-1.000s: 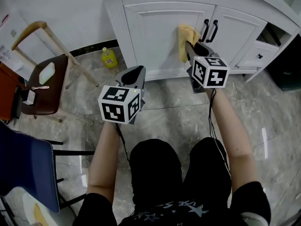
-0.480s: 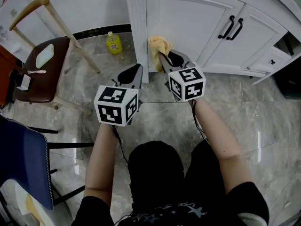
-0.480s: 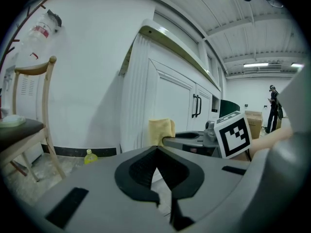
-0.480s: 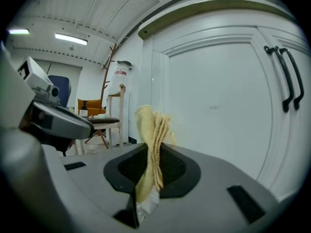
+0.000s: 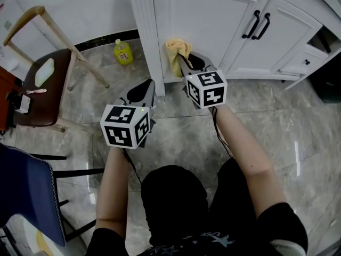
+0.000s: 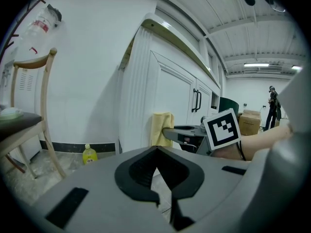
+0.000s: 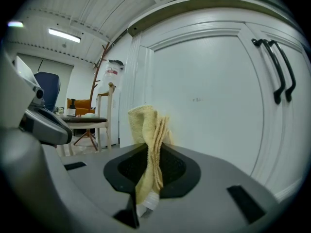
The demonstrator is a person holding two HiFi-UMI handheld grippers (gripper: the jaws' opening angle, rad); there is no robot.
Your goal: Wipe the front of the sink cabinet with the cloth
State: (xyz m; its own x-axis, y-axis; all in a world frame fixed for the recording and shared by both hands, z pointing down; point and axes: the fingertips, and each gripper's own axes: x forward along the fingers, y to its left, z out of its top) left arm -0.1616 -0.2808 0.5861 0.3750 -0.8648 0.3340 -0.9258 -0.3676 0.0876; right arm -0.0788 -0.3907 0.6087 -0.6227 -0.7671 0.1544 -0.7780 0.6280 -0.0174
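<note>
The white sink cabinet [image 5: 213, 20] stands ahead of me, and its left door fills the right gripper view [image 7: 214, 106]. My right gripper [image 5: 180, 64] is shut on a folded yellow cloth [image 5: 177, 52], held at the lower left corner of that door beside the fluted corner post. In the right gripper view the cloth [image 7: 148, 135] stands up between the jaws of the right gripper [image 7: 146, 178]. My left gripper [image 5: 147, 85] hangs lower and to the left, shut on nothing, clear of the cabinet. From the left gripper [image 6: 156, 154] I see the cloth [image 6: 162, 127] against the cabinet [image 6: 170, 91].
A yellow bottle [image 5: 123, 52] stands on the marble floor by the cabinet's left side. A wooden chair [image 5: 50, 81] with small items is at the left, a blue chair [image 5: 26, 191] behind it. Black door handles [image 5: 256, 24] and drawers [image 5: 306, 63] lie to the right.
The right gripper has carried the cloth leftward across the door, from near the black handles to the door's left edge. The left gripper has stayed about where it was.
</note>
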